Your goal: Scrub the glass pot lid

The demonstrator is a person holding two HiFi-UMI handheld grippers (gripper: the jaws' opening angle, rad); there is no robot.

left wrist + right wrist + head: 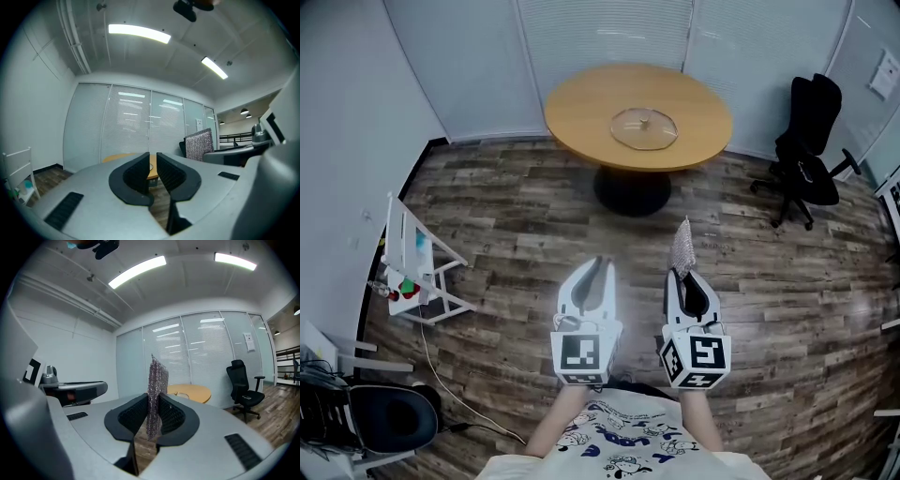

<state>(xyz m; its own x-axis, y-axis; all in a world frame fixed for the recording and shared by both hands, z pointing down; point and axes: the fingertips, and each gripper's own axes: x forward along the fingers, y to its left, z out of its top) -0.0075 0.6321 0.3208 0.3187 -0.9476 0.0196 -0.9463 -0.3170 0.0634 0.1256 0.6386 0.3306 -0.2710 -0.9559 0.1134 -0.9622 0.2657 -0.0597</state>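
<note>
The left tongs [153, 165] were nearly closed, with only a narrow slit between the jaws and nothing in it. The right tongs [153, 411] were clamped on a silvery mesh scrub pad [158, 373], which stood upright with its top edge above the jaws. Both tongs were side by side over the wood floor [516, 225], well short of the round worktop [581, 112]. The glass lid [644, 128] lay flat near the worktop's middle, knob up. A black office chair [807, 150] stood to the right of the worktop.

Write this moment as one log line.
left gripper: shut, empty | right gripper: shut on mesh scrubber | glass lid: on round table, untouched
</note>
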